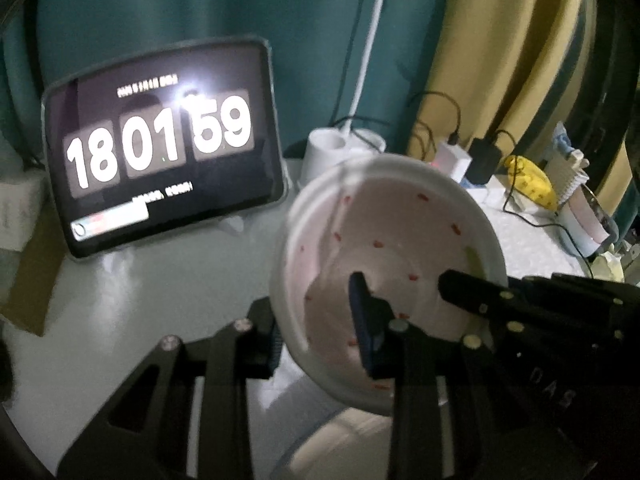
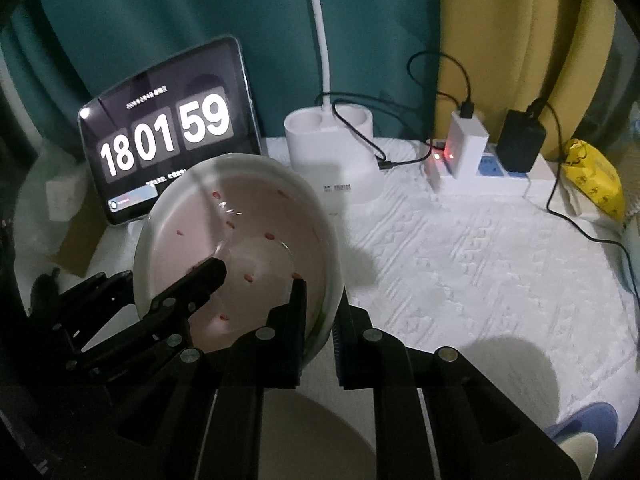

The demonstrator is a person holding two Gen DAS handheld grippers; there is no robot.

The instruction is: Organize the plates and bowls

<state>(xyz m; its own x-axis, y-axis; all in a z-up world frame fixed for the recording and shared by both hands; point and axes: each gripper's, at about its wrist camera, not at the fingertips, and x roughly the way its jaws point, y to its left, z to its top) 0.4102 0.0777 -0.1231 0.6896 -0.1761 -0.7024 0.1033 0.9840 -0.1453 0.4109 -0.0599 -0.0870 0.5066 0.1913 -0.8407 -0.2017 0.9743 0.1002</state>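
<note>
While the spotted bowl (image 1: 384, 256) is held clear of the bench (image 2: 480, 264), its left rim is pinched by the left tongs (image 1: 316, 336) and its right rim by the right tongs (image 2: 320, 316); both are narrowly closed, the bowl spanning between them.

The small text on the tablet (image 1: 160, 148) beyond the left gripper (image 1: 316, 328) is blurred past reading; below the right gripper (image 2: 318, 308), a blue-rimmed dish (image 2: 580, 436) is cut off by the picture's edge.
</note>
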